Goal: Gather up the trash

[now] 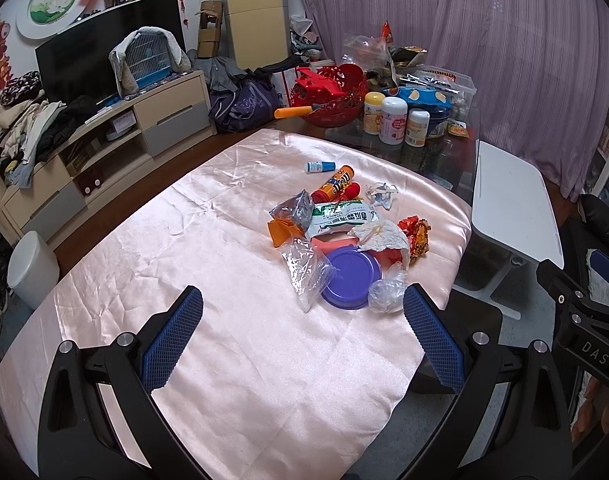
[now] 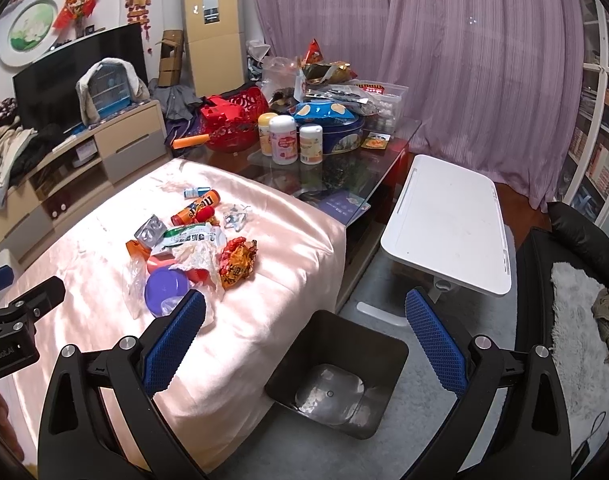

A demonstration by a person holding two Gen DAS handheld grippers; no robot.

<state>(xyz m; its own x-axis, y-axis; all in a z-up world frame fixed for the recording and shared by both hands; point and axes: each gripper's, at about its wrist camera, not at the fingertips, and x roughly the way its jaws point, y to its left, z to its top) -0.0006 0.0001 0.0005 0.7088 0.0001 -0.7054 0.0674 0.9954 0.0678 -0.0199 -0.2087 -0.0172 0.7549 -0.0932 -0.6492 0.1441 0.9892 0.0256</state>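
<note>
A heap of trash lies on the pink cloth (image 1: 224, 280): a purple lid (image 1: 350, 276), clear plastic bags (image 1: 304, 272), a green-white wrapper (image 1: 342, 218), crumpled paper (image 1: 380, 236), a red-orange foil wrapper (image 1: 418, 236), an orange tube (image 1: 334, 184) and a small blue-white bottle (image 1: 319, 166). My left gripper (image 1: 302, 320) is open and empty, just short of the heap. My right gripper (image 2: 304, 324) is open and empty, above a black bin (image 2: 336, 372) on the floor beside the table. The heap also shows in the right wrist view (image 2: 192, 248).
Jars (image 1: 392, 120), a red basket (image 1: 332, 92) and boxes crowd the table's far glass end. A white side table (image 2: 448, 216) stands right of the bin. A TV cabinet (image 1: 104, 148) lines the left wall. A white bucket (image 1: 30, 268) stands on the floor at left.
</note>
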